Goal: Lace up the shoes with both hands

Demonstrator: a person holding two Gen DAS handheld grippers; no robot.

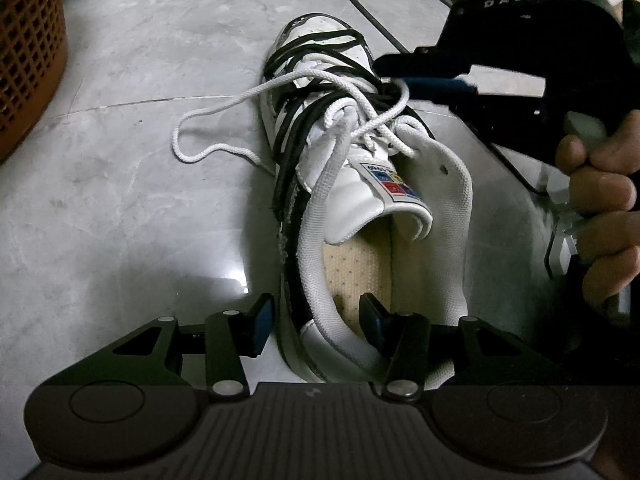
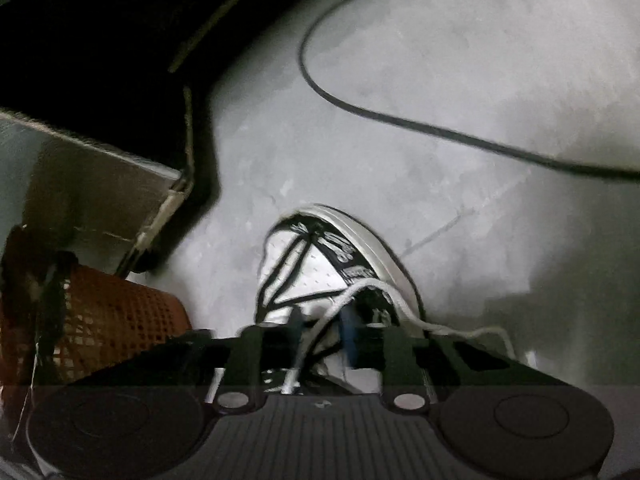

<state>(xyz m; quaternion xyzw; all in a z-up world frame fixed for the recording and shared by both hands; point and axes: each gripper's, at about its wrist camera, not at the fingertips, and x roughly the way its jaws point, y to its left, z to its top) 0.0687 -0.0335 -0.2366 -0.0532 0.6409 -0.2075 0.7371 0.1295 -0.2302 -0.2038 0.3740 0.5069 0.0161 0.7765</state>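
Item: white sneaker (image 1: 360,200) on floor, long axis running away from my left gripper (image 1: 316,328), clamped on its heel collar. Right gripper (image 1: 404,80), nearer, pinches white lace (image 1: 348,84) over the eyelets.

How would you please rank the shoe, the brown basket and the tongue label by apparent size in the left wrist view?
1. shoe, largest.
2. brown basket, cut off by the frame edge and farther away, so its true size is unsure.
3. tongue label, smallest.

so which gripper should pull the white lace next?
Right. The right gripper is already at the white lace over the eyelets; the left gripper straddles the sneaker's heel collar, steadying it.
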